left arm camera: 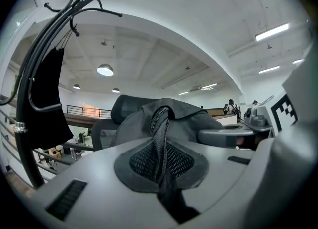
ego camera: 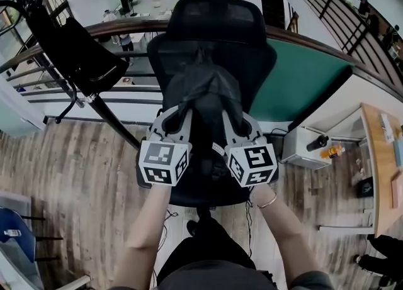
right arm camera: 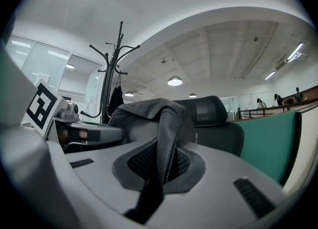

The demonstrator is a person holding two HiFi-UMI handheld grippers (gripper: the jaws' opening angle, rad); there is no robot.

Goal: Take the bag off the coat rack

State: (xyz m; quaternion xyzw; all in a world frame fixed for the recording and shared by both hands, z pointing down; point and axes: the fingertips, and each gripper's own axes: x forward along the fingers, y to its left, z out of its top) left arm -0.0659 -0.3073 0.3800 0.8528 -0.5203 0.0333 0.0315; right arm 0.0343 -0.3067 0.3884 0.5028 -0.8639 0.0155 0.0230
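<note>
Fingers (left arm camera: 99, 173) of the left gripper (left arm camera: 161, 158) are clenched on a mesh strap (left arm camera: 160, 133) of the dark bag (left arm camera: 184, 118). The right gripper (right arm camera: 166, 161) is likewise clamped on the other strap (right arm camera: 166, 138). From the head view the bag (ego camera: 204, 90) is off the coat rack (ego camera: 94, 100). It hangs bunched between both grippers, in front of the back of a black office chair (ego camera: 217, 18) and above its seat. Whether it touches the chair cannot be told. Its long axis runs from twelve to six o'clock, with the straps leading back toward the person at six. The top is gathered shut, so nothing inside shows.

The coat rack stands at ten o'clock from the bag, well apart, with a black garment (ego camera: 82, 50) on it. A curved railing (ego camera: 126, 27) passes behind the chair at twelve o'clock, and a green panel (ego camera: 302, 75) closes off three o'clock. Wooden floor (ego camera: 82, 163) lies open at eight o'clock. A bench (ego camera: 378, 156) with small items sits at four o'clock, near the frame edge.
</note>
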